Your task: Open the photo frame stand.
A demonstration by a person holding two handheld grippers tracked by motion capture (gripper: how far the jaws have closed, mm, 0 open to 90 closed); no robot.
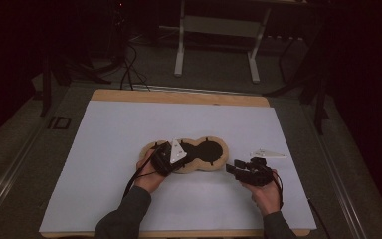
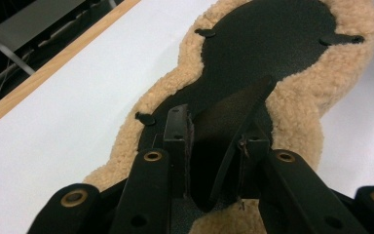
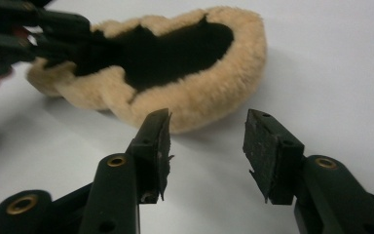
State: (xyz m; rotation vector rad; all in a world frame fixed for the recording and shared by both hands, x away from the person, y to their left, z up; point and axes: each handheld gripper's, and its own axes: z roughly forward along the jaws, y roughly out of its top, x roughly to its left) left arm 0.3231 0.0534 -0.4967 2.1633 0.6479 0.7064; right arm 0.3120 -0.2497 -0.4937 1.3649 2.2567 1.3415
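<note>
— Looking along your left gripper (image 2: 209,146), what can you make out?

— Your hand and the gripper body cover the near lobe of the fleece piece (image 1: 214,164) from above, so that end is hard to read there. Up close, your left fingers (image 2: 177,141) are partly closed on a dark flap (image 2: 233,112) of the black inner panel, lifting it off the lining; one pad sits each side of it.

— And your right gripper (image 1: 230,168)?

— Its fingers (image 3: 158,146) stand apart with nothing between them, just short of the far lobe's woolly edge, not touching it.

— What is the piece like?

— A figure-eight shape, curly tan fleece around the rim, pebbled black material in the middle with small tabs at the edge. It lies mid-desk on white paper (image 1: 129,129). To its right, a pale flat part (image 1: 268,154) is too small to identify. Beyond the desk the room is dark; a grey stand (image 1: 219,30) is cut off at the top.
</note>
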